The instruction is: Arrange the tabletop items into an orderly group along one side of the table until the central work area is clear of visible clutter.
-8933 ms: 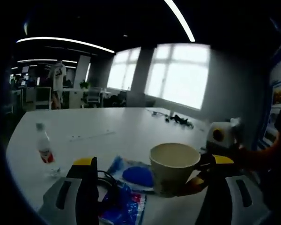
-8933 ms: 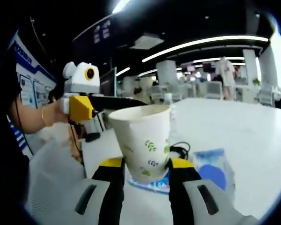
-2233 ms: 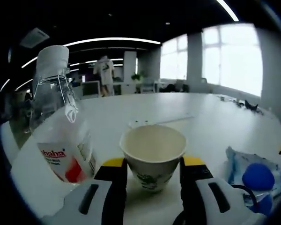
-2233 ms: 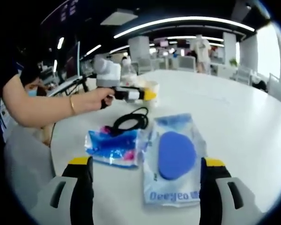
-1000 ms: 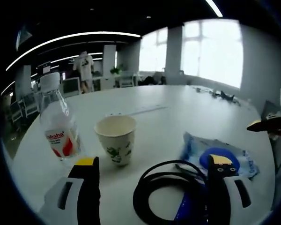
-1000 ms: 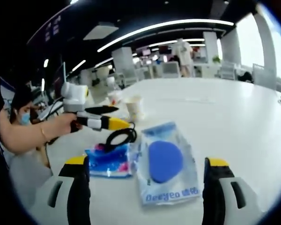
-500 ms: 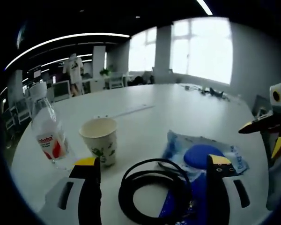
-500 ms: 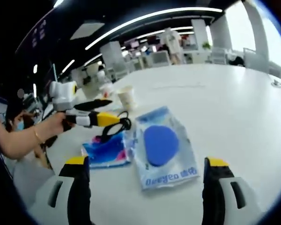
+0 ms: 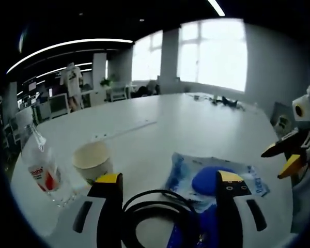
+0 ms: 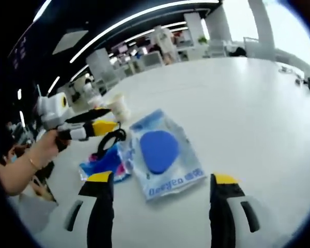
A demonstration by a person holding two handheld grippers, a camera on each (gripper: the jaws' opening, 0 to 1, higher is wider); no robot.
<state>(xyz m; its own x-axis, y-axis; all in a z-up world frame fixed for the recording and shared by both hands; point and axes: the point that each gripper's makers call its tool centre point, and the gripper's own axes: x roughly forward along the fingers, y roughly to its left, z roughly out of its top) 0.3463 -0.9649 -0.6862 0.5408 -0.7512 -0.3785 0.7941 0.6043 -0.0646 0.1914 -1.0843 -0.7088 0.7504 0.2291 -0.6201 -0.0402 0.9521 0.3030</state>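
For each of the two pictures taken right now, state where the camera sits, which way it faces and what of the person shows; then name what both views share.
Left gripper view: rides on the left tool, facing across the white table toward bright windows; black cable coil, paper cup and water bottle lie ahead; the right tool enters from the right.
Right gripper view: rides on the right tool, facing the blue sponge packet; the person's hand holds the left tool.
Shared: table, packet, cable, cup.

Bright windows (image 9: 213, 54) — ceiling light strips (image 10: 144, 18)
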